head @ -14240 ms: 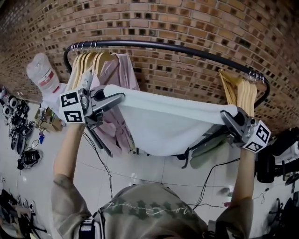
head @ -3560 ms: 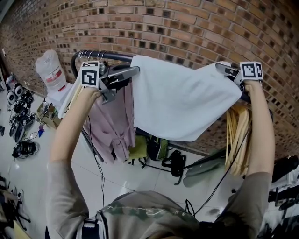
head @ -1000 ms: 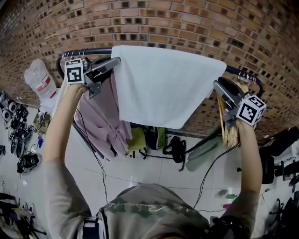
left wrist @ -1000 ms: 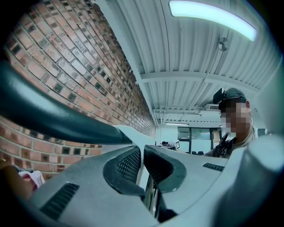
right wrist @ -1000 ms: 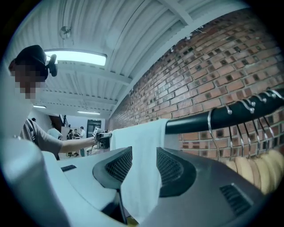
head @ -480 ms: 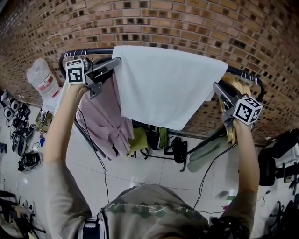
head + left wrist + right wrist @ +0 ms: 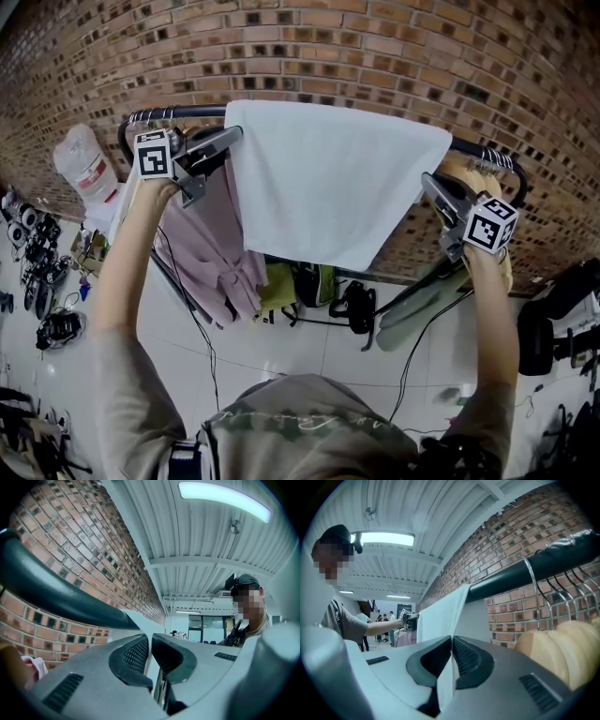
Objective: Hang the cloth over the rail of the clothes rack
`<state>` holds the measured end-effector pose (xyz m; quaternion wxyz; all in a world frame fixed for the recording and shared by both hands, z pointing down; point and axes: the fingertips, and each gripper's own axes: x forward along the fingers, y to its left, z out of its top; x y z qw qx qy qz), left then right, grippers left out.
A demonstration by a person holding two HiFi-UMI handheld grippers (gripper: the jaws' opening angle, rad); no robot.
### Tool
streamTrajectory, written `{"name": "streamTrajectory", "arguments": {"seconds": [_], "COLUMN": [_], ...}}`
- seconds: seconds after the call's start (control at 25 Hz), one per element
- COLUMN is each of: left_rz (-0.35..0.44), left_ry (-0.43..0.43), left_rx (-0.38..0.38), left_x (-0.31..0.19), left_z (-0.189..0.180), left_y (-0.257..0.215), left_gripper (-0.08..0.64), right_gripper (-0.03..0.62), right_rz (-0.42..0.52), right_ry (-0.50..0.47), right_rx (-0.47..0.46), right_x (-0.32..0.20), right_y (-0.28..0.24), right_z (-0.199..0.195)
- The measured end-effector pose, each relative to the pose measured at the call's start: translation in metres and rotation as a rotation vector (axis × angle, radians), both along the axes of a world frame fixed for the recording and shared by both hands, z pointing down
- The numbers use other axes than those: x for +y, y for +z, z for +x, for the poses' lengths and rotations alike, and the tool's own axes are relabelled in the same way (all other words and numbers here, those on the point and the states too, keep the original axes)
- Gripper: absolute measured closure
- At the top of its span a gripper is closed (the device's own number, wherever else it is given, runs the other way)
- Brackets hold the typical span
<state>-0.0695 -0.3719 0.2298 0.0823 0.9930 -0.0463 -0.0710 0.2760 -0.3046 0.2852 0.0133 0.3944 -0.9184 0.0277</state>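
Two grippers flank a white cloth (image 7: 328, 178) that lies draped over the black rail (image 7: 476, 148) of the clothes rack, hanging down in front of the brick wall (image 7: 375, 47). The left gripper (image 7: 228, 139) sits level with the rail at the cloth's left edge. Its jaws are clamped on that edge, with the fabric pinched between the ribbed pads. The right gripper (image 7: 429, 184) sits just below the rail at the cloth's right edge. Its jaws have just been closing, and the right gripper view shows them drawn together with a strip of the cloth caught between them. Wooden hangers (image 7: 555, 651) hang on the rail just beside the right gripper, and a pink garment (image 7: 202, 234) hangs below the left one.
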Motion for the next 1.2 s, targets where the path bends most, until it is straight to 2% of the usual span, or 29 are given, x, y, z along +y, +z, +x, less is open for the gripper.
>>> {"name": "streamTrajectory", "arguments": {"seconds": [0.2, 0.48, 0.8, 1.0, 1.12, 1.2], "left_rz": [0.014, 0.047, 0.076, 0.048, 0.016, 0.031], "left_ry": [-0.003, -0.015, -0.048, -0.114, -0.112, -0.115], "left_rx": [-0.007, 0.005, -0.039, -0.028, -0.037, -0.064], "left_x": [0.001, 0.005, 0.003, -0.012, -0.014, -0.012], "left_z": [-0.003, -0.006, -0.007, -0.014, -0.014, -0.012], "left_y": [-0.005, -0.022, -0.037, -0.045, -0.042, -0.037], "left_gripper": [0.540, 0.540, 0.540, 0.540, 0.538, 0.538], "right_gripper": [0.569, 0.570, 0.571, 0.571, 0.570, 0.569], "right_rz": [0.036, 0.093, 0.108, 0.070, 0.035, 0.024], "right_ry": [-0.030, -0.022, -0.009, -0.030, -0.036, -0.042], "right_rx": [-0.030, -0.032, -0.028, -0.052, -0.058, -0.068], "right_x": [0.009, 0.009, 0.004, 0.003, 0.002, 0.002], "right_y": [-0.024, -0.066, -0.098, -0.103, -0.093, -0.086], "right_z": [0.000, 0.009, 0.013, 0.013, 0.017, 0.016]}}
